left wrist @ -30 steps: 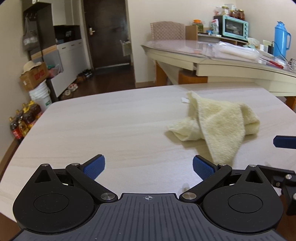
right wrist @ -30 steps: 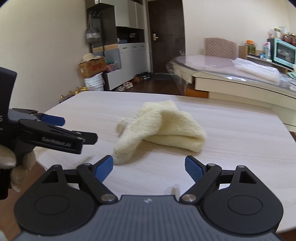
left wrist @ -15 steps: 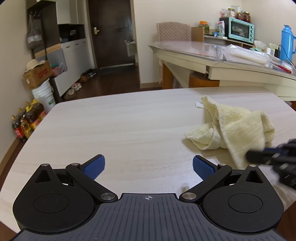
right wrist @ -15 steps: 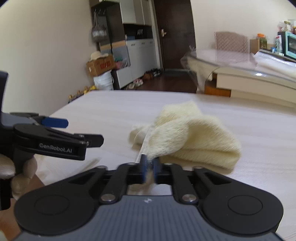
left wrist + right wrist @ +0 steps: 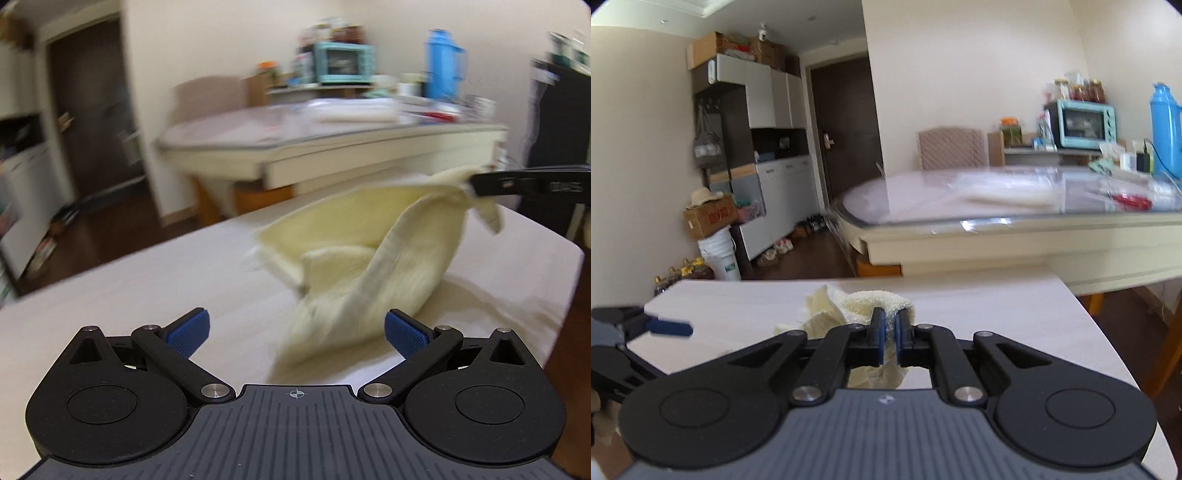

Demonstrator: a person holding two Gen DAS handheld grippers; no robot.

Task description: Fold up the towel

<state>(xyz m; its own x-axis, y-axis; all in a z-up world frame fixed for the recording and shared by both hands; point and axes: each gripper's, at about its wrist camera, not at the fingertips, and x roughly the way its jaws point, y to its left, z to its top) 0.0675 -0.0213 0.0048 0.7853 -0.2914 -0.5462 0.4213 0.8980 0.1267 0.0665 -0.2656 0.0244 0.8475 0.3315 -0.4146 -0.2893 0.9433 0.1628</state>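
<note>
Towel, pale yellow terry, lies partly on the light wooden table and partly in the air: one corner is pulled up and to the right, and the cloth slopes from that corner down to a crumpled heap on the tabletop. In the left wrist view the raised corner is pinched by the right gripper, which reaches in from the right edge; white lettering runs along its black finger but is too blurred to read. In the right wrist view that same gripper has its blue pads pressed together on a fold of towel, with cloth bulging just above and beyond the fingertips and more hanging below them.

The left gripper is spread wide, its blue pads well apart and touching nothing. The lower end of the towel lies on the table just ahead of it, closer to the right-hand pad than to the left one. From the right wrist view the left gripper shows at the left edge, one blue fingertip pointing toward the towel but apart from it.

Little writing can be read. A cardboard box on a white bucket carries red print, and the bucket has a small green label; neither is legible. A teal oven and a blue flask stand on the far table.
</note>
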